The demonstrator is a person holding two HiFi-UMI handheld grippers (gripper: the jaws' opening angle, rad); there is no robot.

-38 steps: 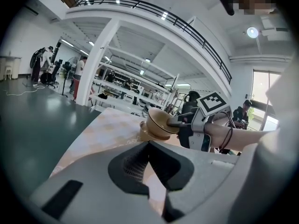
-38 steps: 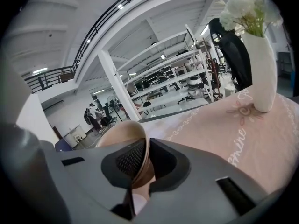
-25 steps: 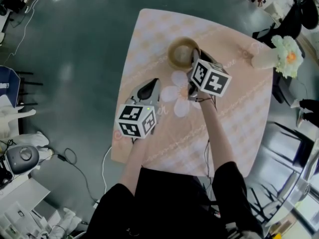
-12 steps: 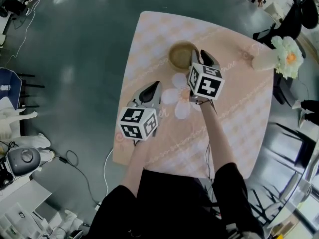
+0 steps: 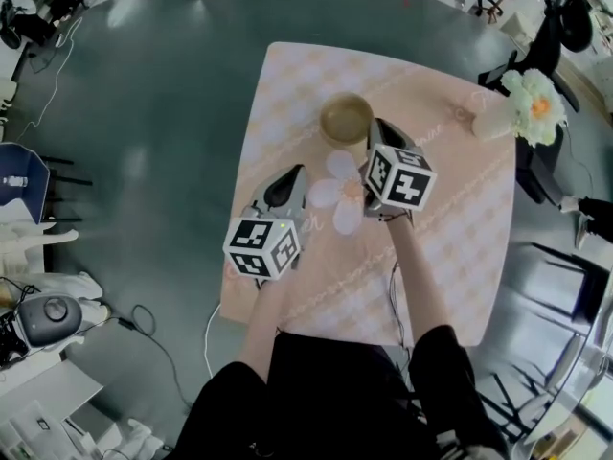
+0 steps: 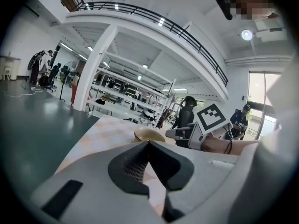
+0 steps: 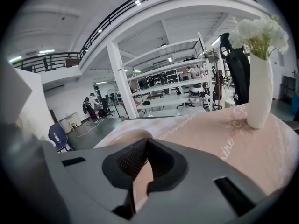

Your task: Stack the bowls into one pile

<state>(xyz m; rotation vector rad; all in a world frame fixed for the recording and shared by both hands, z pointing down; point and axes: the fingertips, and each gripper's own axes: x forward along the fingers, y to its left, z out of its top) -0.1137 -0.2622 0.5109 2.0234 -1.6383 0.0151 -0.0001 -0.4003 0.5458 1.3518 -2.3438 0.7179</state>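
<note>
jaws shut, empty, on left gripper; just closing on nothing on right gripper, held just right of bowls, seemingly one pile at far centre of table, apparently to leave it undisturbed.

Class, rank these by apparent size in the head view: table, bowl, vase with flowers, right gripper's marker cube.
1. table
2. vase with flowers
3. marker cube and bowl look alike; the cube sits nearer the camera, so unranked.
</note>
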